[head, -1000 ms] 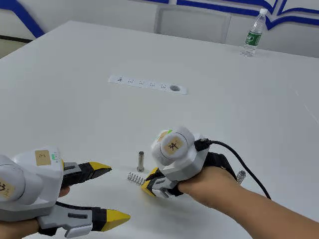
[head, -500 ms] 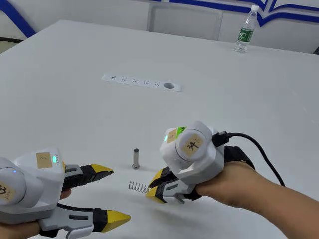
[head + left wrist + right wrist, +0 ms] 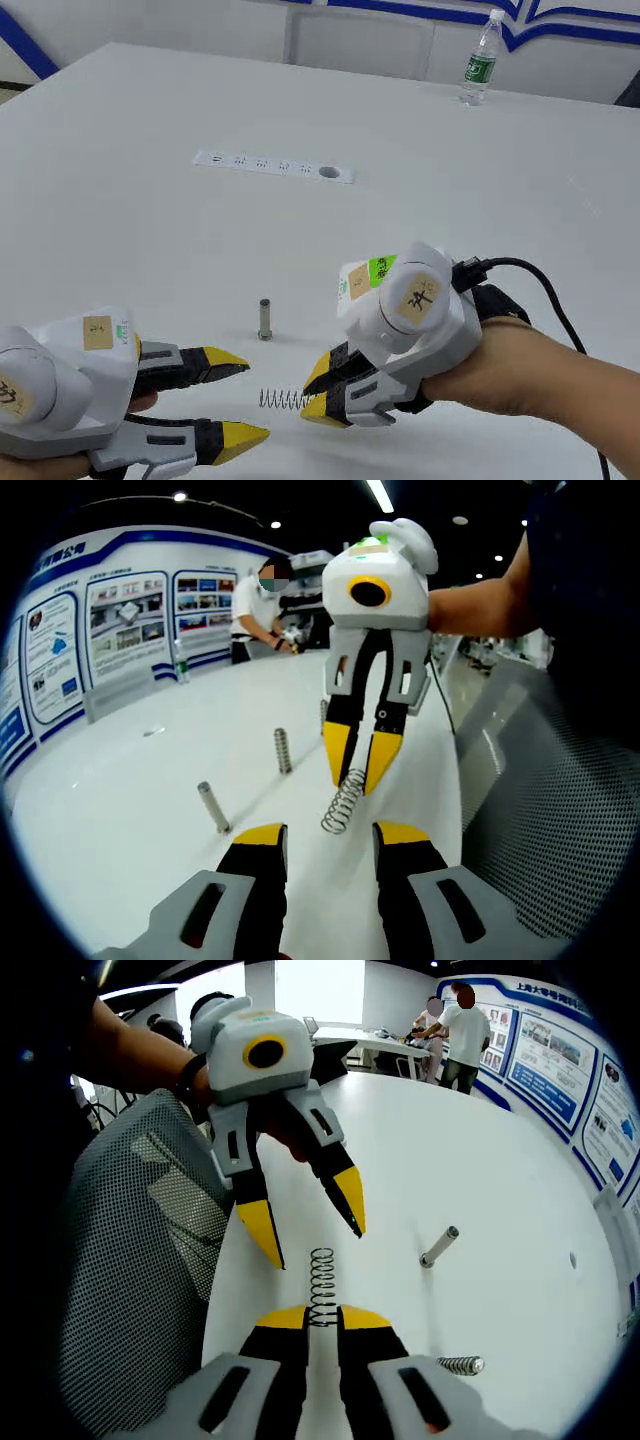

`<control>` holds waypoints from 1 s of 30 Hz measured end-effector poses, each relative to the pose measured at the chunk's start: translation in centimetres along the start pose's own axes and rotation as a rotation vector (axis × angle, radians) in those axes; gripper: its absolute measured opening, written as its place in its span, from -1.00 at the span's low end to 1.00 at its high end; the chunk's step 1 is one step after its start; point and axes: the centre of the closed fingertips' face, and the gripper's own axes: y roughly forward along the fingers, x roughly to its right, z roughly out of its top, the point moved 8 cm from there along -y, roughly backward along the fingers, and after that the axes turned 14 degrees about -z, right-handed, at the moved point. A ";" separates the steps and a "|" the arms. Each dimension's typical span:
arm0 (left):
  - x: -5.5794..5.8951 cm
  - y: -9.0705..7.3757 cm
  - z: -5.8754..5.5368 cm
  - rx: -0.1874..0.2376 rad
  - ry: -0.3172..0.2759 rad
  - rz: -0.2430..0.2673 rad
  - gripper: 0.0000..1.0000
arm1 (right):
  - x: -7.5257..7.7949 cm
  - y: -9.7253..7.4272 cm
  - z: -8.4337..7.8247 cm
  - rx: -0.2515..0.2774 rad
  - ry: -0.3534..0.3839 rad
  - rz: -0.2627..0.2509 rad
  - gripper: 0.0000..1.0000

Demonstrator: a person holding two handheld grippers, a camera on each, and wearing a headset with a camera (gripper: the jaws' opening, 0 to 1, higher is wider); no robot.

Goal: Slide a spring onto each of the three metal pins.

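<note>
Nearest me, the left tongs [image 3: 258,398], black jaws with yellow tips on a glossy white plastic body, stand spread and hold nothing. Just beyond their tips is the thin steel coil spring [image 3: 282,400], a fine open wire helix. The right tongs [image 3: 314,393] pinch it by one end, and it points toward the left pair. Whether it touches the smooth matt white bench [image 3: 150,250] I cannot tell. Past it a short bare grey metal pin [image 3: 265,319], a plain cylinder, stands upright. In the left gripper view a ribbed pin [image 3: 284,750] seems already sleeved with a spring, so I judge one done and this one in hand. The third pin is too unclear to call. Farther off lie a flat white power strip [image 3: 272,166] and a clear plastic water bottle [image 3: 480,55].
</note>
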 end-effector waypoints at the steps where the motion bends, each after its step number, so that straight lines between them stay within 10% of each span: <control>1: 0.1 0.1 0.0 0.002 0.003 -0.006 -0.32 | 0.0 0.0 0.1 0.002 -0.004 0.006 -0.76; 30: 1.2 1.1 0.6 0.017 0.049 -0.114 -0.80 | -0.6 -0.8 0.6 0.039 -0.079 0.062 -0.75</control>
